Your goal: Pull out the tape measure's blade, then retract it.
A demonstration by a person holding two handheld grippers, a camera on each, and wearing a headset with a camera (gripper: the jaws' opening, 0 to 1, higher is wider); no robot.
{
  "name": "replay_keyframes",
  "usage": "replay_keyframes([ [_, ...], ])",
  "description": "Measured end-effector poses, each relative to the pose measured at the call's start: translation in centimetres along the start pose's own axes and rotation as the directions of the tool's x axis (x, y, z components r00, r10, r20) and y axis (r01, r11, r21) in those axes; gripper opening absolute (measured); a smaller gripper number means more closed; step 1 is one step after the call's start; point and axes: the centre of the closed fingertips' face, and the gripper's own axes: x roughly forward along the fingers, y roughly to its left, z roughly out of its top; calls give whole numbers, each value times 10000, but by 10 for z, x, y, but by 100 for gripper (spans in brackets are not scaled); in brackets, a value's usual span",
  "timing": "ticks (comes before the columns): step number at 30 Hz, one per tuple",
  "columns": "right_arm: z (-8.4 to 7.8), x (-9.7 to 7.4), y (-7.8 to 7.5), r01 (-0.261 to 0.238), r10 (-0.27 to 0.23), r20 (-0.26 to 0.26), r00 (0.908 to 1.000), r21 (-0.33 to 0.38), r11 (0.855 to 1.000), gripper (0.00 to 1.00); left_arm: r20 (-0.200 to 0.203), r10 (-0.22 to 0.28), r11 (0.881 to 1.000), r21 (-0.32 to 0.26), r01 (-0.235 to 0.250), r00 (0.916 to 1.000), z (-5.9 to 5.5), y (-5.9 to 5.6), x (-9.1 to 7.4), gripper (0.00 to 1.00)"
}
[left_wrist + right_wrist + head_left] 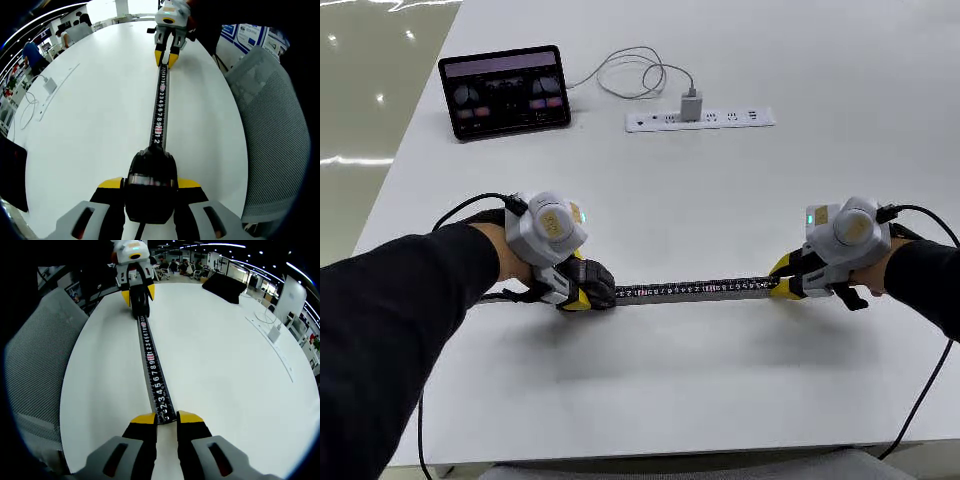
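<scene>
**Desk:** Start at the left. What do you have?

**Operator:** At the far left of my head view a tablet (505,90) stands propped on the white table (720,390) with its screen lit. Nearer to me, my left gripper (582,283) is clamped on the black tape measure case (594,285). In the left gripper view my two yellow-tipped jaws press against either side of the case, which sits low on the tabletop.

**Desk:** And the blade?

**Operator:** The blade (695,290) is drawn out of the case and runs in a straight line to the right across the table. I cannot tell whether it touches the surface or hangs just above it. Its printed numbers face up, and I can read them in both gripper views.

**Desk:** Anything beyond it?

**Operator:** Farther back on the table, well apart from the blade, lies a white power strip (720,119). A white charger (691,105) is plugged into it, and a grey cable (635,72) loops from the charger back toward the tablet.

**Desk:** What about the right side?

**Operator:** My right gripper (782,277) has its jaws closed on the free end of the blade. In the right gripper view the yellow tips pinch that end from both sides, and the blade stretches away to the case in the left gripper at the far end. The two grippers are well apart, joined by the tape. I hold each one by hand, in black sleeves, with a black lead trailing off each. A grey mesh chair (270,115) sits at the near edge of the table.
</scene>
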Motion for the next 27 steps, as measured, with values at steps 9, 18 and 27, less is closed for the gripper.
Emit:
replay_keyframes([
  [9,0,0,-1,-34,34,-6,10000,-26,10000,10,34,-7,10000,-9,7,10000,0,0,0,34],
  [18,2,2,0,-53,54,-21,10000,158,9999,11,-157,148,9999,88,-147,9998,1,0,1,34],
  [27,0,4,0,379,-373,-144,9992,408,9985,13,245,539,9985,47,-540,9982,-2,3,0,35],
])
